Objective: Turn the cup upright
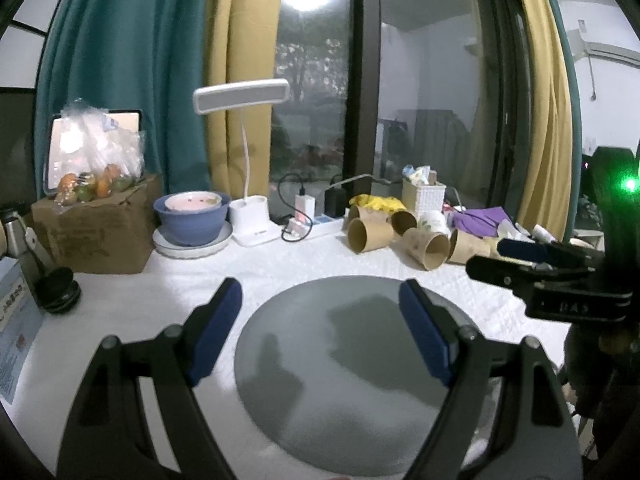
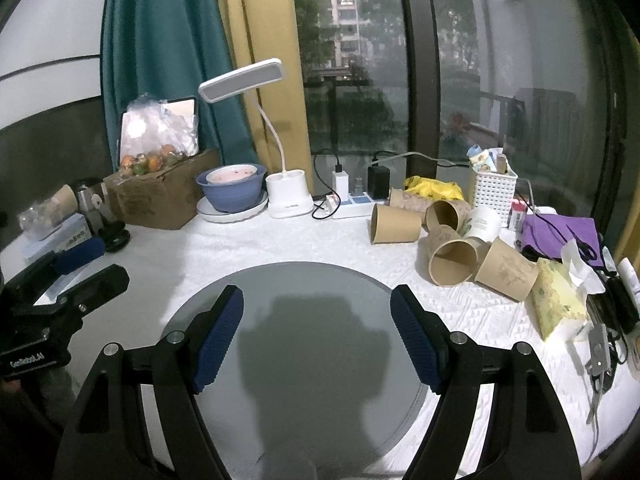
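Observation:
Several brown paper cups lie on their sides at the back right of the white table; the nearest one (image 2: 454, 260) has its mouth toward me and also shows in the left wrist view (image 1: 428, 248). One white cup (image 2: 484, 222) stands among them. My left gripper (image 1: 322, 300) is open and empty over the grey round mat (image 1: 352, 420). My right gripper (image 2: 318, 304) is open and empty over the same mat (image 2: 304, 280). Each gripper shows from the side in the other's view, the right one (image 1: 486, 258) and the left one (image 2: 104, 260).
A white desk lamp (image 2: 288, 196), a blue bowl on a plate (image 2: 232, 192), a power strip (image 2: 352, 204) and a cardboard box with fruit (image 2: 160, 192) line the back. A white basket (image 2: 494, 190), purple cloth (image 2: 560, 236) and tissue pack (image 2: 560, 304) crowd the right.

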The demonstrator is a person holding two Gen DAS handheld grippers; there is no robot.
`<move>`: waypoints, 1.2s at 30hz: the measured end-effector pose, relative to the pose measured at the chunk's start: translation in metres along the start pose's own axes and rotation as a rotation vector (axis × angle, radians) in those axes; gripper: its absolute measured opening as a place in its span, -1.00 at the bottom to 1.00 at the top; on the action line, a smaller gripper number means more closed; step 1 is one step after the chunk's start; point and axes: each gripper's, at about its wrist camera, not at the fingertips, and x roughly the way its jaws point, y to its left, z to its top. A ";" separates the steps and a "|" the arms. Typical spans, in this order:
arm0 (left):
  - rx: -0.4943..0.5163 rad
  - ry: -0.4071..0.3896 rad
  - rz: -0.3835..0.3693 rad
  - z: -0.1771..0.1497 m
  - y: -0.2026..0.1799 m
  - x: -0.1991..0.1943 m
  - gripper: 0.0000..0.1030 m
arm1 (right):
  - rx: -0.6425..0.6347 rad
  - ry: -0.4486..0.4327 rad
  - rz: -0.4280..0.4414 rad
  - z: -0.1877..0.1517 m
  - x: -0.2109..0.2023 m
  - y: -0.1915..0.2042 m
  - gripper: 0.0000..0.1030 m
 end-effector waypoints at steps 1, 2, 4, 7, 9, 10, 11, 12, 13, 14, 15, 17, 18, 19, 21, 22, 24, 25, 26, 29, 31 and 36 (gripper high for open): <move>0.003 0.009 -0.001 0.001 0.001 0.005 0.59 | 0.001 0.003 -0.001 0.000 0.004 -0.003 0.53; 0.006 0.016 -0.002 0.002 0.001 0.010 0.59 | 0.002 0.006 -0.002 0.001 0.006 -0.005 0.53; 0.016 0.037 -0.007 0.004 0.001 0.021 0.59 | 0.008 0.012 -0.007 0.004 0.014 -0.011 0.53; 0.034 0.076 -0.028 0.008 0.003 0.042 0.59 | 0.023 0.024 -0.016 0.009 0.027 -0.023 0.53; 0.050 0.099 -0.037 0.012 0.002 0.057 0.59 | 0.030 0.032 -0.025 0.012 0.036 -0.030 0.53; 0.059 0.110 -0.043 0.015 0.001 0.065 0.59 | 0.033 0.037 -0.033 0.015 0.042 -0.036 0.53; 0.064 0.121 -0.048 0.017 0.001 0.073 0.59 | 0.036 0.039 -0.040 0.019 0.047 -0.041 0.53; 0.071 0.133 -0.055 0.021 0.002 0.082 0.59 | 0.037 0.040 -0.045 0.021 0.050 -0.044 0.53; 0.078 0.144 -0.060 0.024 0.001 0.091 0.59 | 0.042 0.041 -0.053 0.025 0.055 -0.051 0.53; 0.085 0.156 -0.063 0.027 0.001 0.098 0.59 | 0.048 0.041 -0.058 0.028 0.060 -0.056 0.53; 0.094 0.173 -0.067 0.030 0.000 0.108 0.59 | 0.056 0.045 -0.064 0.031 0.066 -0.061 0.53; 0.105 0.196 -0.077 0.036 0.000 0.125 0.59 | 0.068 0.052 -0.074 0.035 0.074 -0.070 0.53; 0.113 0.207 -0.081 0.039 -0.001 0.135 0.59 | 0.073 0.057 -0.076 0.037 0.078 -0.073 0.53; 0.123 0.219 -0.087 0.042 -0.003 0.146 0.59 | 0.079 0.064 -0.081 0.039 0.083 -0.078 0.53; 0.144 0.233 -0.100 0.047 -0.006 0.161 0.59 | 0.084 0.069 -0.090 0.044 0.092 -0.088 0.53; 0.164 0.243 -0.107 0.049 -0.008 0.172 0.59 | 0.086 0.070 -0.092 0.045 0.095 -0.091 0.53; 0.196 0.266 -0.123 0.054 -0.013 0.191 0.59 | 0.094 0.079 -0.105 0.049 0.104 -0.101 0.53; 0.208 0.276 -0.136 0.057 -0.015 0.201 0.59 | 0.098 0.085 -0.110 0.050 0.108 -0.105 0.53; 0.218 0.280 -0.149 0.061 -0.017 0.209 0.59 | 0.107 0.095 -0.118 0.052 0.113 -0.111 0.53; 0.251 0.297 -0.180 0.069 -0.023 0.236 0.59 | 0.133 0.114 -0.137 0.057 0.128 -0.126 0.53; 0.263 0.313 -0.211 0.074 -0.029 0.253 0.59 | 0.145 0.123 -0.154 0.062 0.140 -0.136 0.53; 0.317 0.337 -0.256 0.084 -0.042 0.293 0.59 | 0.165 0.136 -0.175 0.074 0.164 -0.153 0.53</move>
